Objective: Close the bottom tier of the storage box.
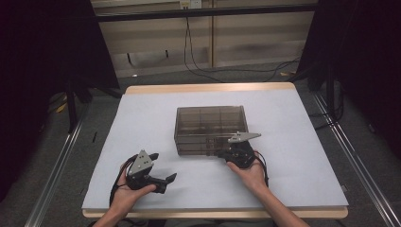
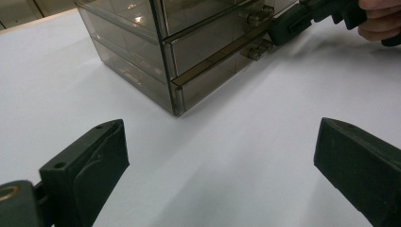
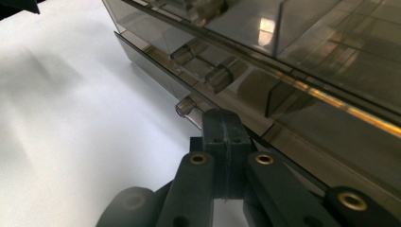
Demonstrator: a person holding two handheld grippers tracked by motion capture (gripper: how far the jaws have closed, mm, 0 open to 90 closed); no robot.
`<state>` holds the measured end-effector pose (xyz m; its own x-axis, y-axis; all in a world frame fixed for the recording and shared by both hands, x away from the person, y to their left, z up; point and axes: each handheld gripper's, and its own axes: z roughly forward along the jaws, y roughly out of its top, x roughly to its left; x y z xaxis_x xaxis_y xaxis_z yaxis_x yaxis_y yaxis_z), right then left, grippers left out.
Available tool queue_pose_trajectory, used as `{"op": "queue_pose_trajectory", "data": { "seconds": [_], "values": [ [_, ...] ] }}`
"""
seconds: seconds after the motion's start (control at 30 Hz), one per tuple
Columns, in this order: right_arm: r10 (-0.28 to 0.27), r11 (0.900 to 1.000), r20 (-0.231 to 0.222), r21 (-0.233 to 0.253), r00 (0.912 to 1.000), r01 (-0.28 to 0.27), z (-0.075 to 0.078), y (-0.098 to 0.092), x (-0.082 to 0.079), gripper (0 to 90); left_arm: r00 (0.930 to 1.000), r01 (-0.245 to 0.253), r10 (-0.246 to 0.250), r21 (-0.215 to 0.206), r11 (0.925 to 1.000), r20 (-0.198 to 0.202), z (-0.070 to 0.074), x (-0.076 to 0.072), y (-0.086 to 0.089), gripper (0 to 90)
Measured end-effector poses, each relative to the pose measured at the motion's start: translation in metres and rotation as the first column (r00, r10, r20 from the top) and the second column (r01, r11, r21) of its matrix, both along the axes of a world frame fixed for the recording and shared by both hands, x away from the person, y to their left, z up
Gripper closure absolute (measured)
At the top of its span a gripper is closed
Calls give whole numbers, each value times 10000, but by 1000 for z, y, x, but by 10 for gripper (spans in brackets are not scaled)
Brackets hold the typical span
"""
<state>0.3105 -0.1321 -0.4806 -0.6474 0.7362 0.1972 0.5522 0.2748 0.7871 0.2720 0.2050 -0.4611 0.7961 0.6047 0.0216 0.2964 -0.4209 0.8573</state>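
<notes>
Smoky clear plastic drawer box (image 1: 210,128) sits straight ahead of the right gripper (image 1: 226,153), whose jaws are pressed together at the bottom drawer's front, by its knob (image 3: 185,107). Left gripper (image 1: 163,166) rests spread wide, empty, box beyond it.
</notes>
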Motion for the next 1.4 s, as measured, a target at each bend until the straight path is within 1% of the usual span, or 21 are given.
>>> {"op": "queue_pose_trajectory", "data": {
  "seconds": [0.17,0.2,0.3,0.43,0.47,0.5,0.57,0.63,0.8,0.83,0.9,0.97,1.0,1.03,1.07,1.1,1.13,1.2,1.23,1.33,1.4],
  "values": [
    [-79,9999,-40,-104,10000,78,-1,-1,2,900,10000,-4,5,43,10000,-57,-1,0,0,37],
    [-106,9999,-64,-115,9999,105,-2,-1,2,900,9999,-27,27,-40,10000,-101,-1,0,-1,37],
    [-119,9999,-56,-112,9999,119,-2,-2,4,900,10000,23,-24,-95,10000,-90,-1,0,-1,37],
    [-149,9998,24,-139,9999,149,-1,-3,3,900,10000,-3,3,-8,10000,-82,-1,0,0,37],
    [-191,9997,17,-145,9998,191,-1,-3,4,900,9999,-10,8,-136,9999,-106,-2,0,-1,37],
    [-191,9997,17,-145,9998,191,-1,-3,4,900,9999,-10,8,-136,9999,-106,-2,0,-1,37],
    [-213,9996,-3,-159,9998,213,-1,-3,4,900,10000,47,-48,-127,9999,-87,-2,0,-1,37],
    [-220,9996,5,-185,9998,220,0,-3,4,900,10000,2,-2,-40,10000,-96,-1,0,-1,37],
    [-272,9993,-20,-248,9996,271,1,-3,4,900,10000,-10,9,-42,10000,-87,-1,0,-1,37],
    [-274,9993,-36,-266,9996,273,1,-3,4,900,10000,29,-29,20,10000,-81,-1,0,0,37],
    [-190,9998,44,-106,9998,191,0,-5,3,900,10000,-15,15,-2,10000,-71,0,0,0,37],
    [-145,9999,28,50,9999,145,0,-6,2,890,10000,36,-36,-31,10000,-30,0,1,1,37],
    [-145,9999,28,50,9999,145,0,-6,2,890,10000,36,-36,-31,10000,-30,0,1,1,37],
    [24,9997,105,222,9999,-26,4,-6,-1,843,10000,-42,41,-172,9998,-88,0,0,1,37],
    [132,9996,158,255,9998,-136,5,-5,-2,827,10000,-8,7,-150,9999,-78,0,1,1,37],
    [215,9994,198,256,9996,-220,7,-4,-5,785,10000,-8,7,-150,9999,-78,0,1,1,37],
    [235,9992,174,307,9996,-241,9,-4,-7,714,10000,-22,22,-70,10000,-29,1,0,1,37],
    [214,9987,169,467,9996,-222,12,-5,-11,621,10000,-32,32,-82,10000,-24,1,0,1,37],
    [232,9986,235,476,9995,-243,13,-6,-12,587,10000,-41,41,-85,10000,-15,1,0,1,37],
    [278,9977,696,599,9972,-320,25,-12,-17,477,10000,-76,76,-39,10000,-50,1,-1,1,37],
    [237,9975,790,641,9966,-288,30,-17,-20,423,10000,-61,61,-83,9999,-19,0,0,1,37]
  ]
}}
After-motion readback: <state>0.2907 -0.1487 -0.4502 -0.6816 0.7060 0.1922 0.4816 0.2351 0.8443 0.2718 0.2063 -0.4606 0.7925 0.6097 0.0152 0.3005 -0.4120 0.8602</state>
